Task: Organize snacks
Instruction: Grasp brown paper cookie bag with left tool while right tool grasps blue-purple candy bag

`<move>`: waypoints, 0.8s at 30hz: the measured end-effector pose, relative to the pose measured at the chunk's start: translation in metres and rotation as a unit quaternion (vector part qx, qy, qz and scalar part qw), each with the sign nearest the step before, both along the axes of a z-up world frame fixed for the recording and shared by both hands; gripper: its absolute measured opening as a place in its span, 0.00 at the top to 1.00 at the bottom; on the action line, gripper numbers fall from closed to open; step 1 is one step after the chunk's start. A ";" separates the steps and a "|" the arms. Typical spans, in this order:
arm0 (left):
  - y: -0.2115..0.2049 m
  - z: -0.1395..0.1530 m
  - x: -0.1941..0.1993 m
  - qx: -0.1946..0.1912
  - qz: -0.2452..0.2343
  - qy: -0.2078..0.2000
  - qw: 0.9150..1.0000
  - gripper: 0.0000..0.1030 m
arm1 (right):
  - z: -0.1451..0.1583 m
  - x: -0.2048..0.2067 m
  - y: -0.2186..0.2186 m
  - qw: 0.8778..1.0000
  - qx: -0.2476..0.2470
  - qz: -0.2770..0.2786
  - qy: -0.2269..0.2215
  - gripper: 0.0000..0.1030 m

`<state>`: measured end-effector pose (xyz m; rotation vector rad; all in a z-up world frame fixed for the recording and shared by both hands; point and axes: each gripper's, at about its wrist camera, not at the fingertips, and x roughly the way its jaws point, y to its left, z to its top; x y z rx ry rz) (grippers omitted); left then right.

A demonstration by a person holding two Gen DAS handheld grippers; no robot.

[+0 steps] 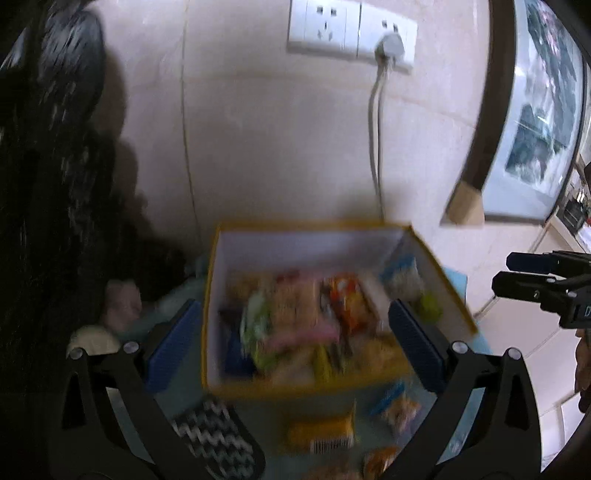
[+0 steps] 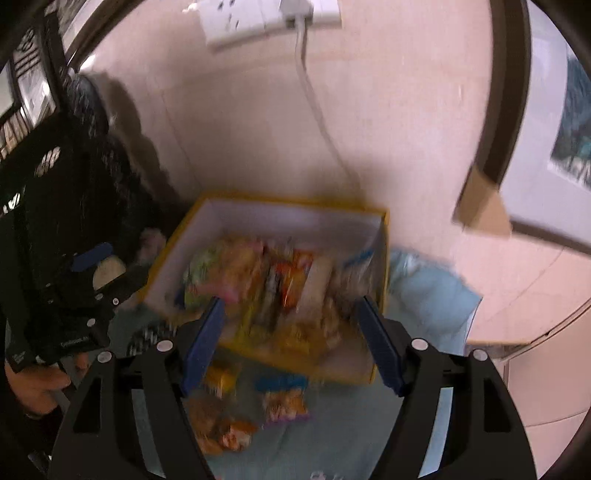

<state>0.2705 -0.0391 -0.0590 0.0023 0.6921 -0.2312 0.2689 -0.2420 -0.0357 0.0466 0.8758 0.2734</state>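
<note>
A yellow-rimmed box with white inner walls stands on a light blue cloth and holds several snack packets. My left gripper is open and empty, raised in front of the box. The box also shows in the right wrist view, full of packets. My right gripper is open and empty, above the box's near edge. Loose packets lie on the cloth in front: a yellow one, a blue-topped one, the same blue-topped one, and orange ones. Both views are blurred.
A black-and-white zigzag item lies left of the loose packets. A wall with sockets and a white cable stands behind the box. A framed picture hangs right. A dark jacket fills the left side.
</note>
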 end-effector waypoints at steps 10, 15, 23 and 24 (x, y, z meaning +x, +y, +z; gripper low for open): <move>-0.002 -0.121 -0.087 0.036 0.008 0.103 0.994 0.02 | -0.127 -0.074 0.027 0.994 -0.043 0.024 0.098 0.27; -0.010 -0.133 -0.093 0.025 0.015 0.107 0.994 0.02 | -0.145 -0.069 0.028 0.992 -0.053 0.013 0.113 0.27; -0.023 -0.161 -0.091 0.045 -0.004 0.128 0.991 0.02 | -0.153 -0.044 0.029 0.990 -0.074 0.007 0.121 0.27; -0.019 -0.164 -0.090 0.043 0.006 0.129 0.991 0.02 | -0.153 -0.042 0.029 0.990 -0.077 0.008 0.122 0.27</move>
